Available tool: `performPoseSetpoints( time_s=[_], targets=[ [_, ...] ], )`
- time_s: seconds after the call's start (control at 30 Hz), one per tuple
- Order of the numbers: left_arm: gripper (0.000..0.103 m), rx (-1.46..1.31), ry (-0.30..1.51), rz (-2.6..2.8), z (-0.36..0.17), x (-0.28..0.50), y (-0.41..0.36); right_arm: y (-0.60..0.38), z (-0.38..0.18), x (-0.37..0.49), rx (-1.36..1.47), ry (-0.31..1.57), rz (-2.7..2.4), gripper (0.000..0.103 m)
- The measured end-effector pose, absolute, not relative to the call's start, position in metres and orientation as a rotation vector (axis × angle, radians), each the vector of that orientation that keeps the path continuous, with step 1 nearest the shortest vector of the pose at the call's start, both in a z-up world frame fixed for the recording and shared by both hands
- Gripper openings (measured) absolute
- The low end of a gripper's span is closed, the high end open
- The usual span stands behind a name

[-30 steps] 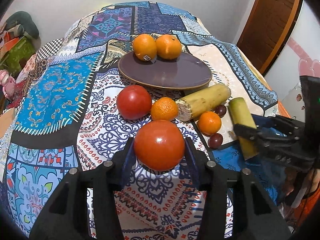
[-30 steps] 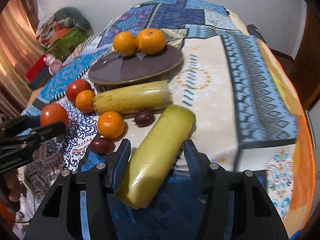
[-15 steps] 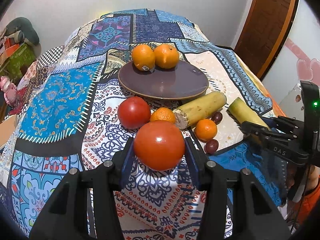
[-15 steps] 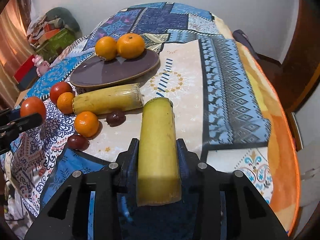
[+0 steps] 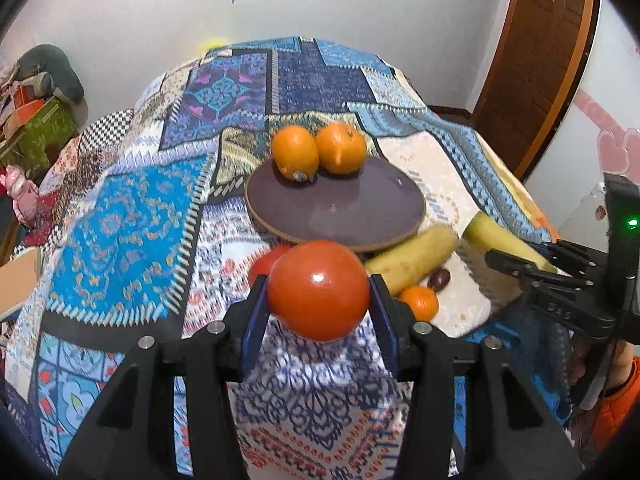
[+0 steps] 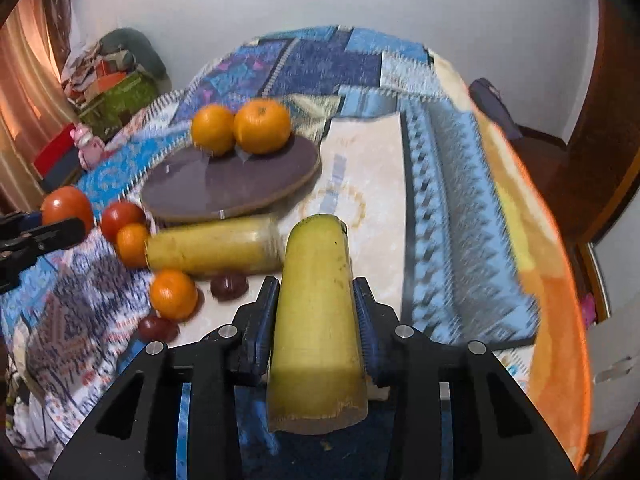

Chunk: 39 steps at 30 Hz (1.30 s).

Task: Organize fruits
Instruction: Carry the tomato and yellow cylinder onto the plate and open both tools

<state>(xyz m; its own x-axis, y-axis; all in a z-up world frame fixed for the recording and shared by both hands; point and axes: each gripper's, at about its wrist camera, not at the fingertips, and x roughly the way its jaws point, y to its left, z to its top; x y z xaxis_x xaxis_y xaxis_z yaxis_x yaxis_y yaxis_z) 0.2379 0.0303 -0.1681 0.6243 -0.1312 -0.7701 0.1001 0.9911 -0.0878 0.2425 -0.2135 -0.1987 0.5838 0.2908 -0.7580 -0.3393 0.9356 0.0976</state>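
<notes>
My left gripper is shut on a red tomato and holds it above the patterned cloth, short of the brown plate. Two oranges sit at the plate's far edge. My right gripper is shut on a yellow-green banana piece, lifted off the cloth; it also shows in the left wrist view. The plate lies ahead and to the left of it.
On the cloth before the plate lie a second banana piece, a second tomato, two small oranges, and two dark plums. The table edge drops off at the right, with a wooden door beyond.
Both grippers have risen and moved forward toward the plate with their fruit. The right gripper closed on the banana piece and lifted it off the cloth.
</notes>
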Motion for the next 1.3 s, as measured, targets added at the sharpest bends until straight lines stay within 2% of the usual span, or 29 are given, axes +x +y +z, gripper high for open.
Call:
performPoseSetpoints(
  time_s=[0.4, 0.8, 1.3],
  targets=[
    [0.048, -0.052, 0.865, -0.106, -0.158, 0.296, 0.048, -0.177, -0.167, 0.284, -0.085, 0.779, 0.474, 0.034],
    [0.048, -0.025, 0.956, -0.084, -0.194, 0.351, 0.056, -0.118, -0.198, 0.327, -0.183, 0.876, 0.637, 0.034],
    [0.048, -0.008, 1.003, -0.098, -0.217, 0.387, 0.051, -0.101, -0.215, 0.347, -0.220, 0.935, 0.694, 0.034]
  ],
)
